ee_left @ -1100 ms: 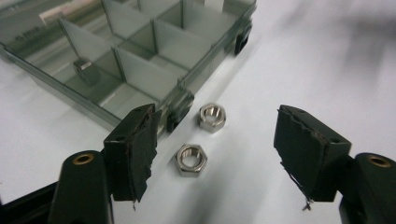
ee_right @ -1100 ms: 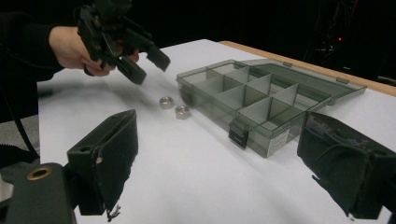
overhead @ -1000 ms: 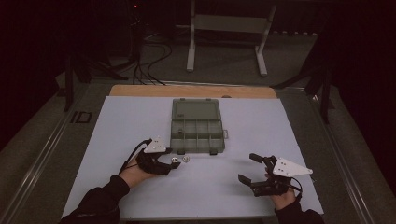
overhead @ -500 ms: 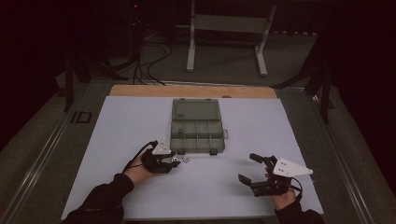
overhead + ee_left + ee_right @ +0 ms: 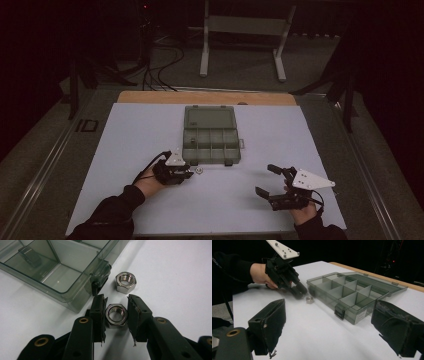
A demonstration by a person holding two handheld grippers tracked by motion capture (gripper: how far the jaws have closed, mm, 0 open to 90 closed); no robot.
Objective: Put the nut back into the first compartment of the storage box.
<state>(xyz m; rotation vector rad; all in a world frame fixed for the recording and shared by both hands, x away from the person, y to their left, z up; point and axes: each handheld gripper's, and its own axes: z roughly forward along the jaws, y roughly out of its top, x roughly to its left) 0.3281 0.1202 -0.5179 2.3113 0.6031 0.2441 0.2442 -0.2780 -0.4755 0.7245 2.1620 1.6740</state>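
Two nuts by the box [image 5: 211, 135]: left gripper [image 5: 116, 315] jaws, just closing since a second ago, now clamp one nut [image 5: 116, 314]; second nut [image 5: 125, 282] just beyond. Right gripper [image 5: 270, 181] unmoved, jaws wide.

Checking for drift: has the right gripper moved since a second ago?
No. The right gripper sits at the same spot right of and nearer than the box, jaws wide open, as in both earlier high views.
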